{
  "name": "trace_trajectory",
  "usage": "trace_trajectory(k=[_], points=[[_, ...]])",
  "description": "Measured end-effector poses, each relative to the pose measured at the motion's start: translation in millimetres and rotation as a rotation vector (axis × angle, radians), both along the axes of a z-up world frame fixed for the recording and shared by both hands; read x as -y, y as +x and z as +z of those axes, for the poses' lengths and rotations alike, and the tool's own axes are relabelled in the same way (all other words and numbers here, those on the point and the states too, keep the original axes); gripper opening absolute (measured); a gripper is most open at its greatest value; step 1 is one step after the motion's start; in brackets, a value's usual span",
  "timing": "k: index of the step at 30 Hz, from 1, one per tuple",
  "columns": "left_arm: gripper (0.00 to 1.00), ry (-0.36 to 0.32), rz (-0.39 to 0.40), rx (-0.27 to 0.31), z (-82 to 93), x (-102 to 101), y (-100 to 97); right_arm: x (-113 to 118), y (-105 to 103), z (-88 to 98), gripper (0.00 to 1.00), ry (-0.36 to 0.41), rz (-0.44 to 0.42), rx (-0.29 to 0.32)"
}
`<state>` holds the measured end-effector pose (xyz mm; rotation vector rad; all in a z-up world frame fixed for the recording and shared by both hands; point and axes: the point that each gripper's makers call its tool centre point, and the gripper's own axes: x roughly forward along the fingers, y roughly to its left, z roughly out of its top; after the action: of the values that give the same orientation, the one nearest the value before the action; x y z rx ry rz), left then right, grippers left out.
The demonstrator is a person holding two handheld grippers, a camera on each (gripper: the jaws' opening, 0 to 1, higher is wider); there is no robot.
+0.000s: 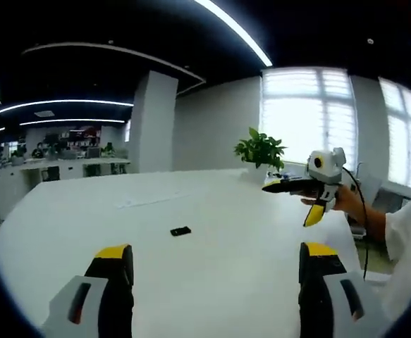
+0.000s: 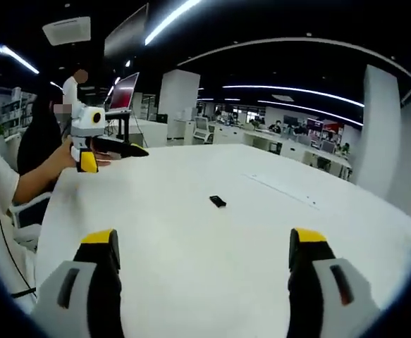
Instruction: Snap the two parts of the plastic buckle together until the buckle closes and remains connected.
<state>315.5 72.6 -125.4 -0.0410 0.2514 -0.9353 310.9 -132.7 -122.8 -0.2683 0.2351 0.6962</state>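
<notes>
- Looking along my left gripper [image 1: 216,259], I see its two yellow-tipped jaws rising from the bottom of the left gripper view, spread wide apart with nothing between them
- My right gripper [image 2: 201,244] is the same in the right gripper view: jaws well apart, bare tabletop in the gap
- The buckle [image 1: 180,231] lies flat on the white table [image 1: 219,204], a small dark piece well ahead of the left jaws and slightly left of the midline between them
- In the right gripper view the buckle [image 2: 218,201] sits near the middle of the table [image 2: 191,211], well ahead of the jaws and touching neither; it is too small for me to tell whether its two parts are joined
- From the left gripper view, the other gripper [image 1: 311,189] is held in a hand [image 1: 346,201] above the table's right side, near a potted plant [image 1: 260,149]; I cannot judge its jaws from there
- From the right gripper view, the other gripper [image 2: 110,149] hangs over the table's far left corner, held by a hand [image 2: 68,158]
- A long pale strip [image 2: 279,186] lies on the table beyond the buckle
</notes>
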Motion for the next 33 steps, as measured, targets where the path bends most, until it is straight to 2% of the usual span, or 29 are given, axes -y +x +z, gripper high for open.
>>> trace_trajectory(k=[3,7,10,13,15,17,24,27,33], points=[[0.99,-0.002,0.026,0.002,3.0,-5.1,-9.1,1.9,-6.6,6.5,1.0,0.001,-0.043,0.029],[0.99,0.008,0.061,0.019,6.6,-10.8,-16.3,-2.5,-16.8,6.1,1.0,-0.018,-0.068,0.035],[0.98,0.047,0.062,0.048,11.3,-13.0,-24.7,-0.5,-21.8,7.7,1.0,0.004,-0.112,0.038],[0.98,0.059,0.109,0.095,21.0,-18.0,-30.8,0.2,-31.6,9.9,1.0,0.019,-0.146,0.045],[0.97,0.064,0.128,0.084,21.4,-21.6,-34.3,1.7,-36.7,10.9,1.0,0.041,-0.173,0.04],[0.98,0.08,0.14,0.099,20.2,-24.1,-39.4,7.5,-40.3,11.3,1.0,0.074,-0.236,0.042],[0.98,0.077,0.228,0.088,13.0,-38.6,-51.4,16.4,-60.0,-1.4,1.0,0.09,-0.306,0.008],[0.98,0.102,0.276,0.094,9.8,-49.6,-57.8,25.1,-69.1,2.2,1.0,0.071,-0.354,0.035],[0.97,0.061,0.328,0.078,6.0,-66.6,-70.1,29.1,-89.2,12.2,1.0,0.07,-0.389,0.078]])
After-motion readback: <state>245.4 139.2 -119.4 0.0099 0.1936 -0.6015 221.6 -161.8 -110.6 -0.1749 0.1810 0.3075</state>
